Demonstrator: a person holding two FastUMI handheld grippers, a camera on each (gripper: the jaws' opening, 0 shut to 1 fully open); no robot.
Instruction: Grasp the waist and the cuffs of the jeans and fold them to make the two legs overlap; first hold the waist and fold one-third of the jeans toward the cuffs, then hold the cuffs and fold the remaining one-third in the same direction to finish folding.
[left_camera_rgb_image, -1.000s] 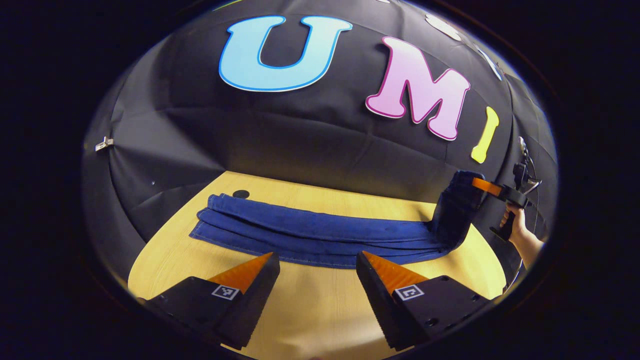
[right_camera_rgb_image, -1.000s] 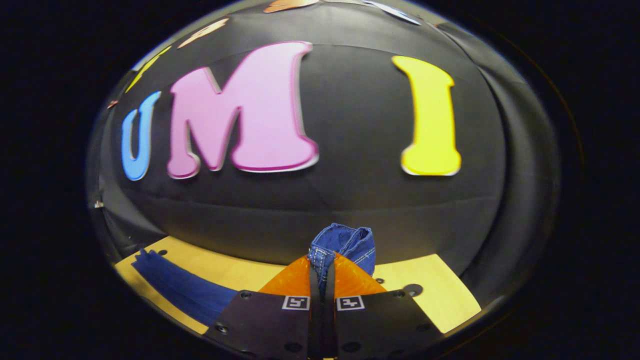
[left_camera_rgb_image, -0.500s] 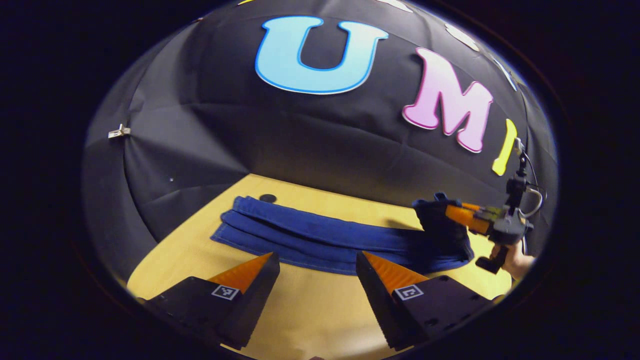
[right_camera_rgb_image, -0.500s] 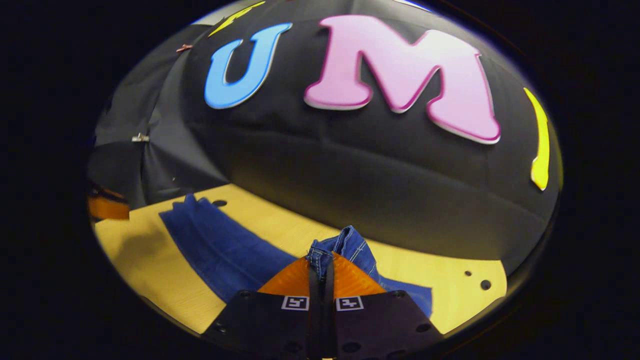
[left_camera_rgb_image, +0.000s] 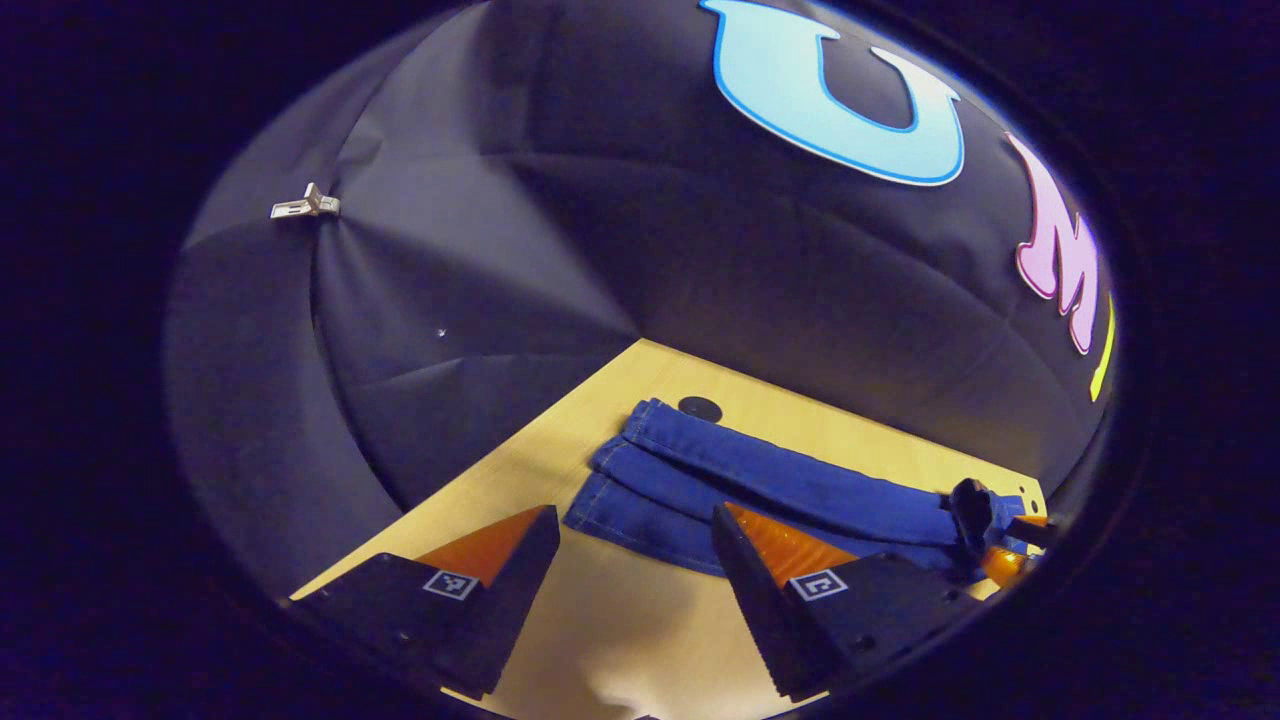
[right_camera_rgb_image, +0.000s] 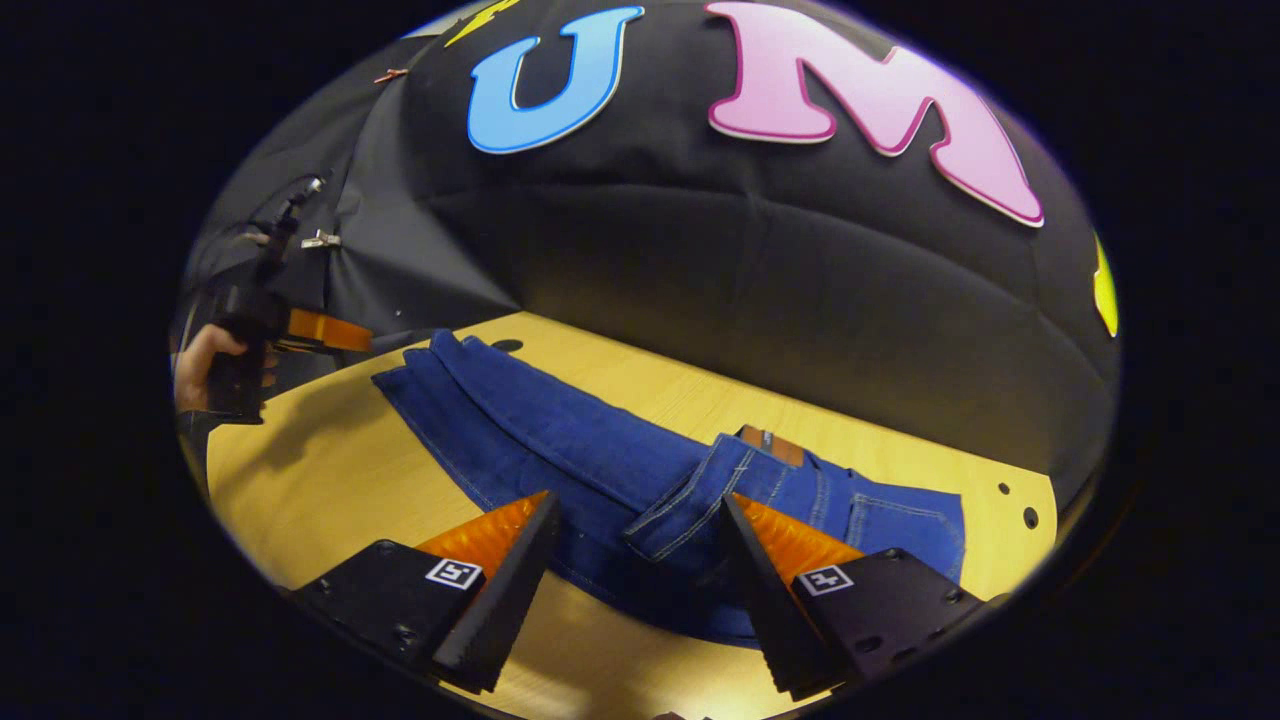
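Hovering with jaws wide apart, the right gripper (right_camera_rgb_image: 632, 545) sits just above the folded-over waist (right_camera_rgb_image: 700, 490) of the jeans (right_camera_rgb_image: 560, 440) on the table (right_camera_rgb_image: 300, 480). The left gripper (left_camera_rgb_image: 632, 550), equally open and empty, faces the cuffs (left_camera_rgb_image: 620, 480). My read: waist fold down, cuffs next — pinch both layers squarely, lift low, lay edges flush.

jeans (right_camera_rgb_image: 560, 440): 1 | table (right_camera_rgb_image: 330, 480): 1 | grippers: 2 | hand (right_camera_rgb_image: 205, 355): 1 | wall clip (left_camera_rgb_image: 305, 205): 1
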